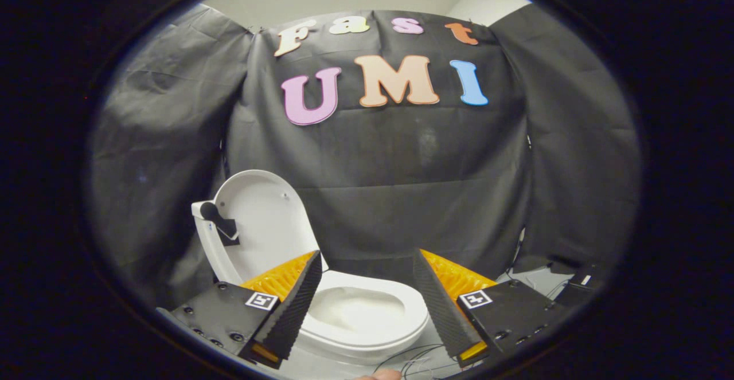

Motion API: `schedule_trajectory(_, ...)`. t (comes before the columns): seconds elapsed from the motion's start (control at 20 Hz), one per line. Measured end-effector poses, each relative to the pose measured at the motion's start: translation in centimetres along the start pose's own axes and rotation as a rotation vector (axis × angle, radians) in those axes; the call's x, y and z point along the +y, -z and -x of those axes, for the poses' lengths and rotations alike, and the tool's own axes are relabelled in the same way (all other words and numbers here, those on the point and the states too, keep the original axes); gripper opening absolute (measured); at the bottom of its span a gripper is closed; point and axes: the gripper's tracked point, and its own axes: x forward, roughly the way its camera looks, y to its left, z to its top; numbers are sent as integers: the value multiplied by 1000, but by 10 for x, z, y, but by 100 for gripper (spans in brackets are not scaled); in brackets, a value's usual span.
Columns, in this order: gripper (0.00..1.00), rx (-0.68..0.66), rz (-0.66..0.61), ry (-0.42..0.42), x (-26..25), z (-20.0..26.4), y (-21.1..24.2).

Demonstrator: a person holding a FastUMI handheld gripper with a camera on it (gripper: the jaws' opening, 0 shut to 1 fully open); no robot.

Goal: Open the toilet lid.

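A white toilet (367,322) stands just ahead of the fingers, its bowl open to view between them. Its white lid (264,225) is raised, standing nearly upright behind the bowl on the left and leaning back toward the black cloth wall. A small black handle piece (221,222) is fixed to the lid's left edge. My gripper (367,271) is open, its two fingers wide apart on either side of the bowl and above the seat, with nothing between them. The left finger (298,305) covers part of the seat's left rim.
Black cloth walls (401,185) close the booth behind and on both sides of the toilet. Thin cables (413,363) lie on the pale floor in front of the bowl. A dark box with wires (579,285) sits at the right by the cloth.
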Motion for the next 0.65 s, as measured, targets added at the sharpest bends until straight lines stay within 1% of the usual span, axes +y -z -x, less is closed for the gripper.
schedule_trajectory(0.2, 99, 7, -44, 30, -9, -10, 16)
schedule_trajectory(0.3, 98, 11, -57, 29, -9, -12, 21)
schedule_trajectory(0.4, 98, 12, -54, 36, -12, -15, 23)
schedule_trajectory(0.65, 98, 76, -19, 33, -15, -15, 35)
